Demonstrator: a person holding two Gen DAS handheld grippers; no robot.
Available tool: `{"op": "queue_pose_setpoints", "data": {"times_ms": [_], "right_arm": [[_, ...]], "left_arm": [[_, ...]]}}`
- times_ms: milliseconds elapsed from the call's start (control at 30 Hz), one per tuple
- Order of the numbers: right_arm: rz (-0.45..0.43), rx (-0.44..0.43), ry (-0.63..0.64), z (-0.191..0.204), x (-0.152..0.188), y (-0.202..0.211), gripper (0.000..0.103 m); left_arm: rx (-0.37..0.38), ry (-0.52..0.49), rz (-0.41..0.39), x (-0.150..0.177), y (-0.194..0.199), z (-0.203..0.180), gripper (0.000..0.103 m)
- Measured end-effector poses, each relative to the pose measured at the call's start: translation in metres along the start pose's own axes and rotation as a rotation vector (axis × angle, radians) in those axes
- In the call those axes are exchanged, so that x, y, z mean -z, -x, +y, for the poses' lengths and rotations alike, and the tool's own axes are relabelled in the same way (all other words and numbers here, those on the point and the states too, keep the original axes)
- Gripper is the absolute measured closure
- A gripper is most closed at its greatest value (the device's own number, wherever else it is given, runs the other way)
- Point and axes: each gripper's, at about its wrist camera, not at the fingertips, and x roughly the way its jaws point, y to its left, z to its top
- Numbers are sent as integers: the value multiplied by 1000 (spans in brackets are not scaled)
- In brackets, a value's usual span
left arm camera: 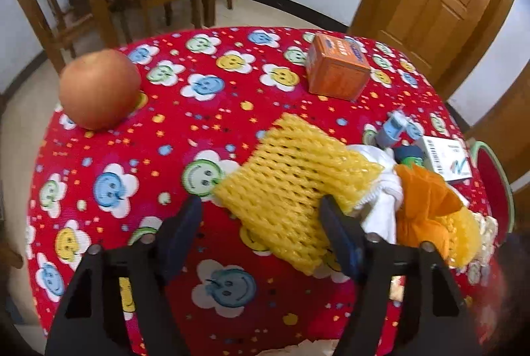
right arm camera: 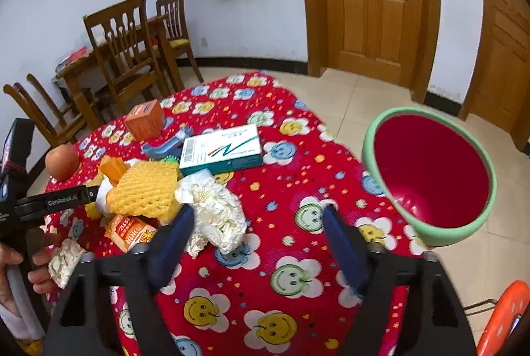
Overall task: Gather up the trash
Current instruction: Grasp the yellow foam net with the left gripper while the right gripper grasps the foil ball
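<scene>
A yellow foam net [left arm camera: 291, 177] lies on the red smiley tablecloth [left arm camera: 205, 130] in a heap of litter with white paper [left arm camera: 381, 203] and an orange wrapper [left arm camera: 424, 203]. My left gripper [left arm camera: 261, 220] is open over the net's near corner: the right finger rests by it and the left stands apart. In the right wrist view my right gripper [right arm camera: 258, 227] is open, with a crumpled white tissue [right arm camera: 215, 210] just beyond its left finger. The foam net [right arm camera: 145, 187] and a snack wrapper [right arm camera: 129, 231] lie left of the tissue. A green-rimmed red bin [right arm camera: 430, 170] stands beside the table's right edge.
On the cloth are a round fruit [left arm camera: 99, 87], an orange box [left arm camera: 338, 71], a white and teal carton [right arm camera: 222, 150] and a blue plastic piece [right arm camera: 169, 145]. A hand [right arm camera: 20, 263] holds the left gripper. Wooden chairs [right arm camera: 122, 58], doors and an orange stool [right arm camera: 503, 313] surround the table.
</scene>
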Motion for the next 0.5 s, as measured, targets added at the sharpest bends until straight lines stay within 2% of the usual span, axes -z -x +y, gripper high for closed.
{"op": "queue_pose_setpoints", "data": {"times_ms": [33,167,200,267,300,500], "right_arm": [[11,-11,-7,0,1,-3,34],[59,-60,1,5,5,-16,57],[67,-70,-1,5,6,-18,61],[68,-82,-9,4,8,-20,75],[65,-87,-12,3,9,-20,77],[24,-98,-16,-2,9,-5,85]], "left_arm": [[16,3,2,0,0,-1,43],[77,10,1,3,2,-4,63],[94,12,3,4,3,-5,72],[115,21,2,6,5,-7,81],[121,21,-3,6,7,-9,85],[117,27,-67,10,30,-9,90]]}}
